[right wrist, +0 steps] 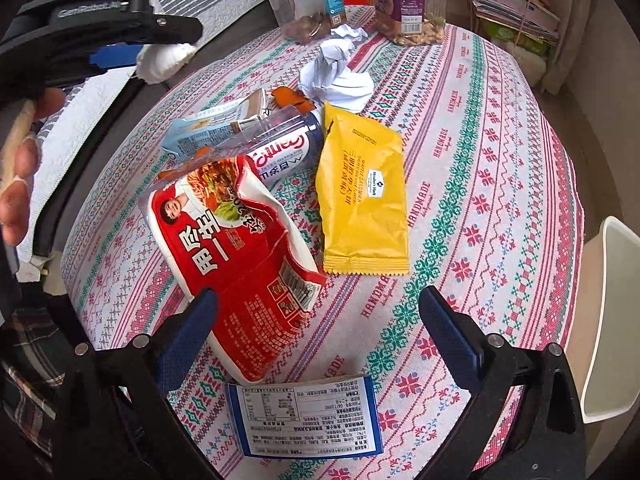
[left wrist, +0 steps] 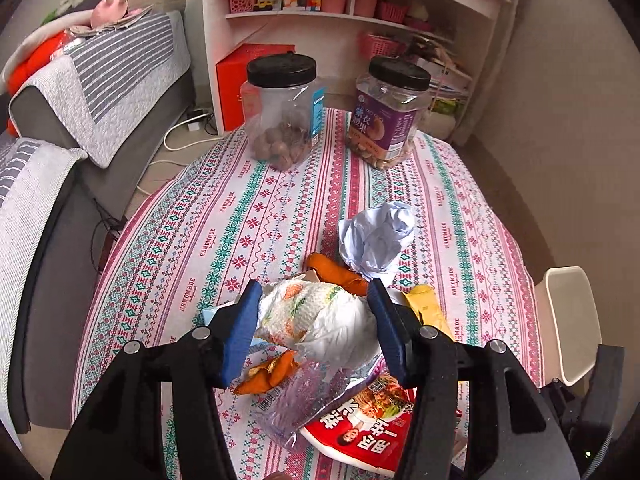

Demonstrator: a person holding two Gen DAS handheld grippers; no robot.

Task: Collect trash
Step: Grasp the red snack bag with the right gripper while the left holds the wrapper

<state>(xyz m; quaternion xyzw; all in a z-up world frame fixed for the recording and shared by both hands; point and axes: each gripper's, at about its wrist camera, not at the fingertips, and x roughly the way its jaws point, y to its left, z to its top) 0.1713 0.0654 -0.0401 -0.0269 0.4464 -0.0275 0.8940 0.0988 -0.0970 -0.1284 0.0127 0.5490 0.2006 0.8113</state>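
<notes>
Crumpled tissue (left wrist: 320,320): white, wadded, printed with orange and green motifs; pinched between the blue pads of the left gripper (left wrist: 314,320), lifted above the trash pile; seen in the right view as a white wad at 10 o'clock.
Left gripper: clenched on the crumpled tissue, a pad pressing each side.
Right gripper (right wrist: 318,330): jaws released, spread wide, nothing between them; low over the tablecloth (right wrist: 480,184) at 6 o'clock of the pile.
Red noodle packet (right wrist: 240,256): torn open, crinkled, red and white with a printed face; touching the right gripper's left pad.
Yellow wrapper (right wrist: 364,196): flat, serrated end, at 3 o'clock of the red noodle packet, just beside it.
Clear bottle (right wrist: 276,148): lying on its side, at 12 o'clock of the red noodle packet.
Crumpled paper (right wrist: 340,76): white, balled, farther off at 12 o'clock.
Orange peel (left wrist: 338,274): between the tissue and the paper ball in the left view.
Blue-edged label (right wrist: 304,416): flat, at 6 o'clock, between the right gripper's arms.
Jars (left wrist: 282,110): two, black-lidded, upright at 12 o'clock, well apart from the pile.
</notes>
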